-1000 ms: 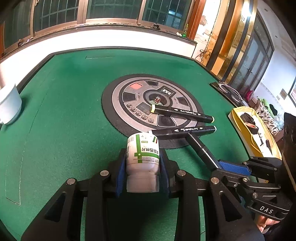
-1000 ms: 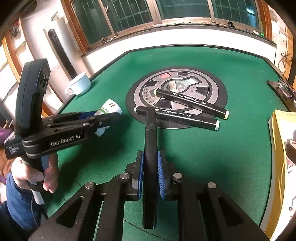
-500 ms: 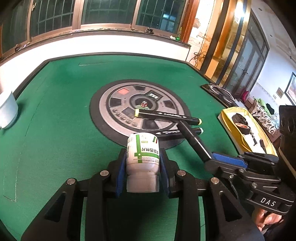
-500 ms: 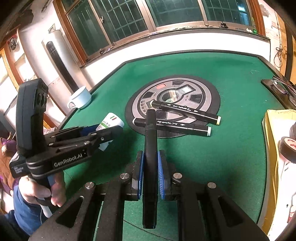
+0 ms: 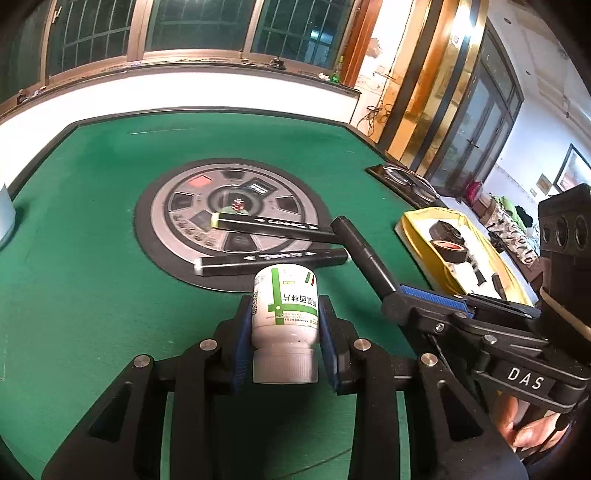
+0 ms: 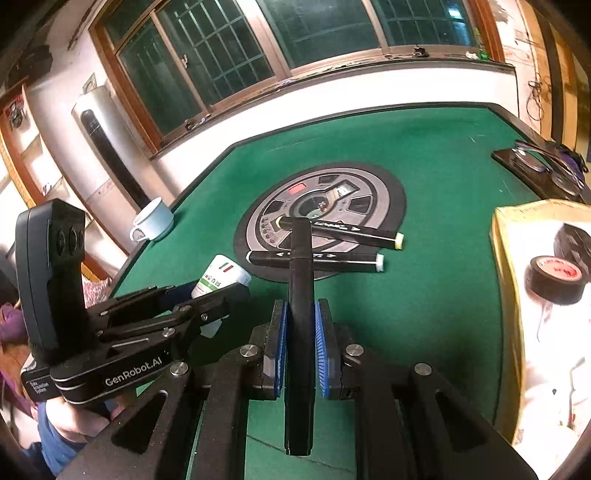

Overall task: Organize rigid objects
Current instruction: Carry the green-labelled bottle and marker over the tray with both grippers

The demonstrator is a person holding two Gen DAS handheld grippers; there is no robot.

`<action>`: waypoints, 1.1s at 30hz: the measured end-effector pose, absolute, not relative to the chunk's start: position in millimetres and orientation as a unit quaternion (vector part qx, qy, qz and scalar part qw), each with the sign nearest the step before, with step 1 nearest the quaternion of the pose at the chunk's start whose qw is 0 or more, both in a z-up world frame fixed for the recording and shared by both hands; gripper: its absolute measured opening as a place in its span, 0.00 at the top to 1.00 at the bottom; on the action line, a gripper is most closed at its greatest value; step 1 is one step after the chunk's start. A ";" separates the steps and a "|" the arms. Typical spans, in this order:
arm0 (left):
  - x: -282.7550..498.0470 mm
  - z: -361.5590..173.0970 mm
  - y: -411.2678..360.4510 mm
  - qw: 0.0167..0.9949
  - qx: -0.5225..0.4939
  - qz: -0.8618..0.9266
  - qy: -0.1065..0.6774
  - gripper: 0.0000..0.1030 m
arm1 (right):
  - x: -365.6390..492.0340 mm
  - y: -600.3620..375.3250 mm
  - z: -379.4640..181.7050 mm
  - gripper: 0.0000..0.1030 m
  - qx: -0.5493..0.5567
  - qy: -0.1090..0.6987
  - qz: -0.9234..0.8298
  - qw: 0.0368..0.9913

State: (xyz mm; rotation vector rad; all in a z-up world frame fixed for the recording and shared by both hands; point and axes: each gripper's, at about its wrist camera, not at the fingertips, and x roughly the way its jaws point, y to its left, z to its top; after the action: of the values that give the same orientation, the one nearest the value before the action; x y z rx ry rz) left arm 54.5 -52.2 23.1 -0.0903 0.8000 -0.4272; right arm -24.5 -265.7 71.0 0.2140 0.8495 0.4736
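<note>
A green felt counter [image 5: 85,280] with a round grey-and-black centre panel [image 5: 236,225] stands below barred windows [image 6: 332,33]; a white mug [image 6: 153,221] sits at its edge. Compared with a second ago, both grippers have shifted toward the yellow tray [image 5: 421,240] holding black tape rolls [image 6: 554,278], which now looms larger. The left gripper [image 5: 285,332] clamps a white bottle [image 5: 285,317] with green Chinese lettering. The right gripper [image 6: 300,347], marked "DAS", clenches a black marker [image 6: 300,295] above two markers [image 6: 321,258] lying on the panel. "GenRobot.AI" reads on the left one.
</note>
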 end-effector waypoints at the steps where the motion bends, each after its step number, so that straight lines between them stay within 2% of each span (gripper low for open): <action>1: 52.9 23.5 -55.7 0.897 -0.045 -0.210 0.387 0.71 | -26.1 -268.6 71.9 0.88 0.107 0.407 0.225 0.879; 14: 26.9 37.5 -119.2 0.886 -0.033 -0.268 0.377 0.71 | -64.3 -335.2 96.5 0.87 0.136 0.376 0.179 0.899; 33: 0.1 57.8 -222.7 0.858 -0.006 -0.350 0.377 0.70 | -101.3 -446.8 104.7 0.87 0.200 0.341 0.111 0.912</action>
State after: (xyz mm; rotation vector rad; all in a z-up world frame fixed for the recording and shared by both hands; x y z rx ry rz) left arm 0.1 -222.7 57.8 -0.0136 0.7920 -0.7345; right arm -101.3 -446.8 104.7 0.4129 0.7024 0.2284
